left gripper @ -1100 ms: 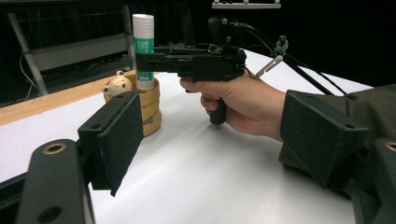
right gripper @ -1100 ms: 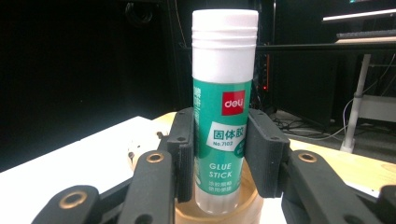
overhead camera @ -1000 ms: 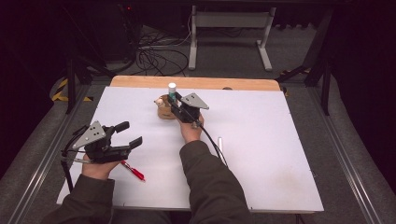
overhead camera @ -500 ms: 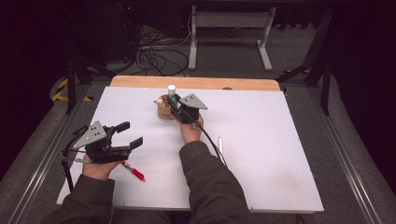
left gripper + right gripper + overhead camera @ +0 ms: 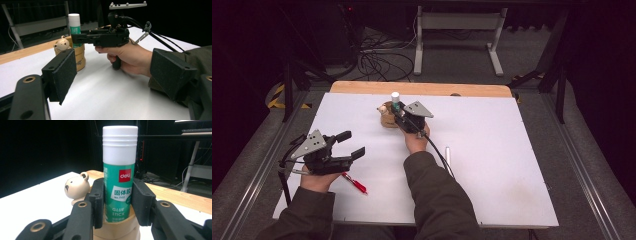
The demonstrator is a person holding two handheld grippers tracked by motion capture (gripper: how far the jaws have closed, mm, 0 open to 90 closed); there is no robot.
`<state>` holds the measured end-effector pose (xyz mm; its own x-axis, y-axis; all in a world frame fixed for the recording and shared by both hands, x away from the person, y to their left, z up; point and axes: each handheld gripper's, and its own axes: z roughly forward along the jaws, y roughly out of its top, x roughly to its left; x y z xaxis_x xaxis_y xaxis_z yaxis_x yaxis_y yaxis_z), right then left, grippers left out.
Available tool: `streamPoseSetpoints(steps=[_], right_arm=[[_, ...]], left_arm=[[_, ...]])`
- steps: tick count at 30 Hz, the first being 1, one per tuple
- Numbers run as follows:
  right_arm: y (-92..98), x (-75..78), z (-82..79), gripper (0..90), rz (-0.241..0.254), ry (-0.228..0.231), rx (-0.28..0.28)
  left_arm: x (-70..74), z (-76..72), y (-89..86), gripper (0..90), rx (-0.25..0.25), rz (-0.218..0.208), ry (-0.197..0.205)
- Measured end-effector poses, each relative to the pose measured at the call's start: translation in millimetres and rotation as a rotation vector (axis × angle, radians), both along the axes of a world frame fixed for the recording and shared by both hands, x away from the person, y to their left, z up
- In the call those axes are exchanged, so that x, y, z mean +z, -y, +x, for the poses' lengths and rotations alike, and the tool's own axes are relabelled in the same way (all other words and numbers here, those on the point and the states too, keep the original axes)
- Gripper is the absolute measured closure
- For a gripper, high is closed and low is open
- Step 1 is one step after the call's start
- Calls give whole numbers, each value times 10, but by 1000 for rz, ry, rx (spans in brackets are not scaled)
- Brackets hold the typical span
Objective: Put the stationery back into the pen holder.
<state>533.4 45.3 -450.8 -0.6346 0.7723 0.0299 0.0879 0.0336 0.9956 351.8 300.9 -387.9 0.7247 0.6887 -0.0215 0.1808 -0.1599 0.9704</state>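
Observation:
A green glue stick point(image 5: 120, 175) with a white cap stands upright in a round wooden holder point(image 5: 117, 230) that has a small bear figure point(image 5: 76, 188) on its rim. My right gripper point(image 5: 119, 202) is shut on the stick, one pad pressed to each side of its green body. In the high view the holder point(image 5: 387, 119) sits at the table's far middle, with the right gripper point(image 5: 396, 111) just behind it. My left gripper point(image 5: 351, 144) hovers open and holds nothing at the near left, with its jaws pointing towards the holder point(image 5: 78, 56).
A red pen point(image 5: 355, 184) lies on the white tabletop point(image 5: 492, 165) beside the left hand. A white pen point(image 5: 447, 156) lies to the right of the right forearm. A wooden strip point(image 5: 362, 88) runs along the table's far edge.

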Motion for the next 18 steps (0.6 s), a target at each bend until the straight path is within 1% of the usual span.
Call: streamPoseSetpoints(steps=[10,12,14,18], right_arm=[[10,6,1,633,-7,-4,2],[14,29,-4,610,5,8,7],[12,55,-16,610,9,17,9],[17,91,-42,592,4,21,16]], left_arm=[[-4,-2,13,225,-1,-1,-2],[-5,-1,12,225,-1,-2,-3],[-6,-1,12,224,-1,-1,-4],[-7,-3,17,225,-3,0,-3]])
